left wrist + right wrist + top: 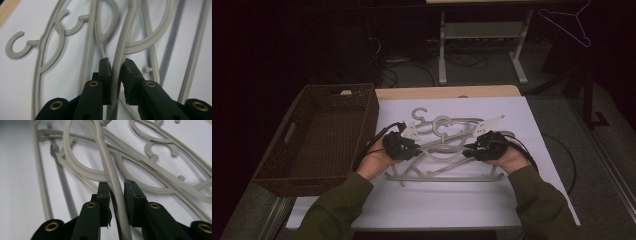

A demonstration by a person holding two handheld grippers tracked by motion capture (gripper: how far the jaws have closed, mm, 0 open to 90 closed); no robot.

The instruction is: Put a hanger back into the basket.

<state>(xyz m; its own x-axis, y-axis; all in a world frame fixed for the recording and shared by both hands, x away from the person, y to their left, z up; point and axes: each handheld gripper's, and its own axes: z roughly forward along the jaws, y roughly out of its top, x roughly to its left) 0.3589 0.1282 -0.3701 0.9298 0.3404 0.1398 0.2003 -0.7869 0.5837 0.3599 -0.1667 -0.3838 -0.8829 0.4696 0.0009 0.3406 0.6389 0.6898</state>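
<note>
Several grey plastic hangers (447, 177) lie tangled in a pile on a white sheet (452, 205). My left gripper (416, 148) sits at the pile's left side. In the left gripper view my left gripper (116, 62) is shut on one curved hanger arm (125, 37), with both pads against it. My right gripper (469, 150) rests at the pile's right side. In the right gripper view my right gripper (117, 185) stands open around a hanger arm (107, 162), which runs between the pads with a thin gap beside it. Hooks (15, 48) of other hangers lie farther off.
A brown wicker basket (319, 145) stands at the table's left, beside the left hand. The sheet's front strip lies bare between the forearms. A wooden table edge (447, 92) shows behind the pile. Another hanger (569, 22) hangs in the dark at the far right.
</note>
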